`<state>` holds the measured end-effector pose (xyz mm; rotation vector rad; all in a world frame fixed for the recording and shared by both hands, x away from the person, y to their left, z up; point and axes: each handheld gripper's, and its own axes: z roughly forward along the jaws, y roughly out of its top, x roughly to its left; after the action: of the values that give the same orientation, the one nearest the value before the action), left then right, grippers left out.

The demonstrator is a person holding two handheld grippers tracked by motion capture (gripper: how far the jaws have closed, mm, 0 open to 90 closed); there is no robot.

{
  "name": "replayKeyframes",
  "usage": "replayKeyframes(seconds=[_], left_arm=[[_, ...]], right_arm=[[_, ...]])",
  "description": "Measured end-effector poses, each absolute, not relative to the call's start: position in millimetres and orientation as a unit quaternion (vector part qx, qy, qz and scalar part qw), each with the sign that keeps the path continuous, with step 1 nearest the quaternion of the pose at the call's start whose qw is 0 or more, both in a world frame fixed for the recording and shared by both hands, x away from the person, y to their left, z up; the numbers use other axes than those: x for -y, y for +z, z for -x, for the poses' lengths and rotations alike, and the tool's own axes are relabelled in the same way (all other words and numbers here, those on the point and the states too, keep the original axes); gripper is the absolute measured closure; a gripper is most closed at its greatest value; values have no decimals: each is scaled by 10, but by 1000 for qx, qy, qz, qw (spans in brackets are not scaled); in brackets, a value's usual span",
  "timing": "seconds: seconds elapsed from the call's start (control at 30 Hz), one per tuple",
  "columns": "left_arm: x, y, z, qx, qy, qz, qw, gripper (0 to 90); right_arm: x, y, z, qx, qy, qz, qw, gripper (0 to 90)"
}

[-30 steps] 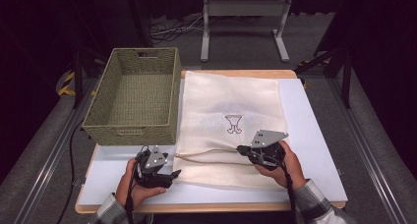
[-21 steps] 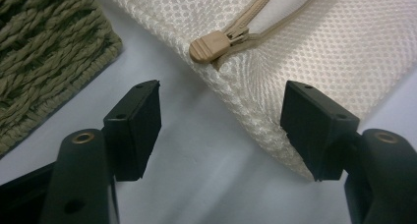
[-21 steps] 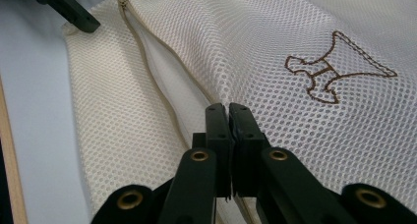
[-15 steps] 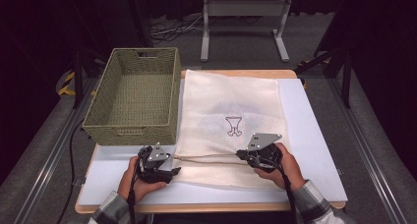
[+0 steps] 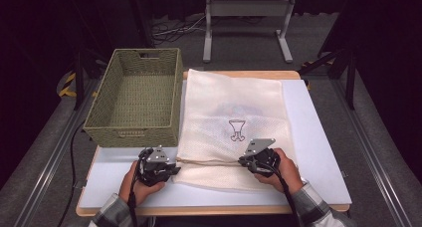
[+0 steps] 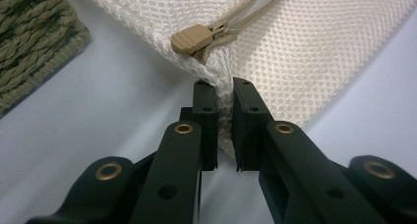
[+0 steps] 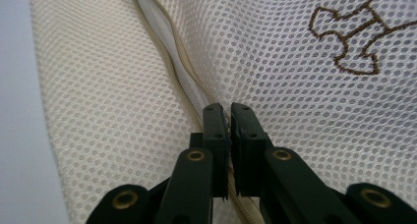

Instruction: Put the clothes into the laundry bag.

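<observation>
High view, bag: the cream mesh laundry bag (image 5: 234,122) lies flat on the white tabletop (image 5: 318,147), just beside the woven basket (image 5: 134,97); its zipper line runs across between the two tools
High view, left tool: the left tool (image 5: 171,168) sits at the bag's near left corner, where the zipper ends
High view, right tool: the right tool (image 5: 245,161) sits on the zipper line below the embroidered motif (image 5: 237,130), well apart from the left tool

Left gripper view, grip: the jaws are pinched on a fold of mesh at the bag's corner, so this tool acts as the anchor
Left gripper view, slider: the tan zipper pull (image 6: 193,39) lies just ahead of the jaw tips, not gripped
Left gripper view, advice: hold this corner down and steady; if the cloth lifts, the zipper will likely buckle instead of running

Right gripper view, grip: the jaws are nearly closed over the zipper seam (image 7: 162,37), which runs away ahead of the tips; a strip of seam looks caught between them, though how firmly I cannot tell
Right gripper view, advice: keep the seam taut and straight by drawing away from the left tool, low along the tabletop, so the mesh does not bunch ahead of the jaws
</observation>
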<state>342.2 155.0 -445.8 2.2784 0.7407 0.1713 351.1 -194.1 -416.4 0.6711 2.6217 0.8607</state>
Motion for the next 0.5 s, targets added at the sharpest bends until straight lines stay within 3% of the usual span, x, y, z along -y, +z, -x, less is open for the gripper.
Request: replayKeyframes(seconds=[0.37, 0.5], left_arm=[[-1552, -4431, -3412, -285, 83, -882, 366, 822], [-1533, -4445, -3435, -286, 85, -882, 366, 728]], right_arm=[[1918, -4269, -3565, -911, 290, -254, 147, 839], [1909, -4290, -3568, -911, 289, -256, 145, 830]])
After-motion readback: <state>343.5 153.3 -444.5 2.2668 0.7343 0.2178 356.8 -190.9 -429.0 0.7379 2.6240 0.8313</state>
